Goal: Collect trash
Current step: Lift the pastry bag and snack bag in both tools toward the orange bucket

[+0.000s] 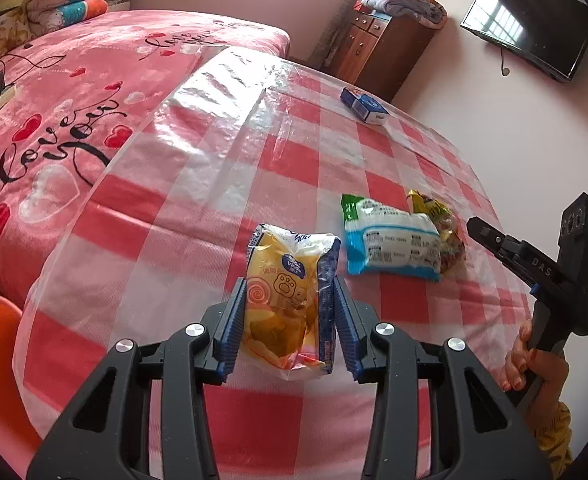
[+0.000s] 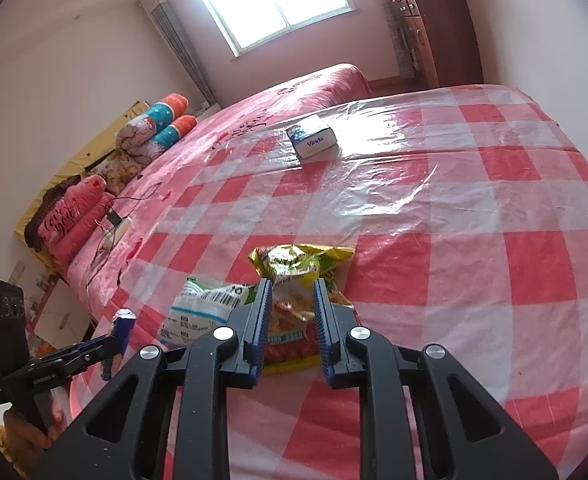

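Here the left tool (image 1: 290, 316) has its blue ribbed pads pressed against both sides of a yellow tissue pack (image 1: 290, 300), gripping it narrow and holding it above the red-and-white checked worktop (image 1: 214, 200) under its clear plastic cover. The right tool (image 2: 292, 320) has its pads closed in on a crumpled yellow snack wrapper (image 2: 297, 276), pinching its red lower part, which lies on the worktop. Just beside that wrapper, touching its edge, lies a white and blue wipes packet (image 2: 202, 308) with a green end. Well apart, nearer the far edge of the worktop, sits a small blue and white tissue box (image 2: 311, 142). A pink bed (image 1: 54, 100) stands alongside.
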### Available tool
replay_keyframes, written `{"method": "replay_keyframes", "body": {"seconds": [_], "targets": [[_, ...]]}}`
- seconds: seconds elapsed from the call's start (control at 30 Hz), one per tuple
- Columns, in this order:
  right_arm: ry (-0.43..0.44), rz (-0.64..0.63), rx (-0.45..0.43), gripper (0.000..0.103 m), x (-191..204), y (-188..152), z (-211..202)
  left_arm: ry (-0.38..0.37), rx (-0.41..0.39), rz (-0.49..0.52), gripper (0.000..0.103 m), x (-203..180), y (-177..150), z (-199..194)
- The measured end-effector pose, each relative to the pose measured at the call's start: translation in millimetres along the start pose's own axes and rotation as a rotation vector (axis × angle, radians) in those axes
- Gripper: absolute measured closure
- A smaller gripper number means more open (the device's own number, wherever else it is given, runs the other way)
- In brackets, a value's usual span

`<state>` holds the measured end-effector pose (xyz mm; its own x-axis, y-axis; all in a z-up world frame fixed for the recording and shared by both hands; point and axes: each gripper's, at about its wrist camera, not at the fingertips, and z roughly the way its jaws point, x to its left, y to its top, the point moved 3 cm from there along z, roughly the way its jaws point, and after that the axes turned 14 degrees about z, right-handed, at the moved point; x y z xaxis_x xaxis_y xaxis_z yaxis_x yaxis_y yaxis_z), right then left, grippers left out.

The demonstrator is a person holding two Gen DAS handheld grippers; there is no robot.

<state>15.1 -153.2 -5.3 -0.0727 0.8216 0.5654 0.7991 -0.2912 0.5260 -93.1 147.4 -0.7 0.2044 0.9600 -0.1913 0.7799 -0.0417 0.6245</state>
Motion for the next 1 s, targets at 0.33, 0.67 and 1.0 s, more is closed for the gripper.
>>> {"method": "replay_keyframes", "body": {"seconds": [0.33, 0.67, 1.0], "targets": [[-0.076, 0.023, 0.017, 0.051, -4.6, -12.6, -6.0, -0.041, -0.01, -0.002, 0.06, 1.2, -18.4, -18.4], [-0.145, -0.022, 0.069, 0.042, 4.3, -2.7, 34.6, -0.052, -0.015, -0.005, 0.06, 12.2, -24.9, -22.5], [-0.229, -0.124, 0.058, 0.05, 16.8, -6.4, 44.4, -0.069, -0.028, -0.028, 0.06, 30.6, -34.0, -30.3]]}}
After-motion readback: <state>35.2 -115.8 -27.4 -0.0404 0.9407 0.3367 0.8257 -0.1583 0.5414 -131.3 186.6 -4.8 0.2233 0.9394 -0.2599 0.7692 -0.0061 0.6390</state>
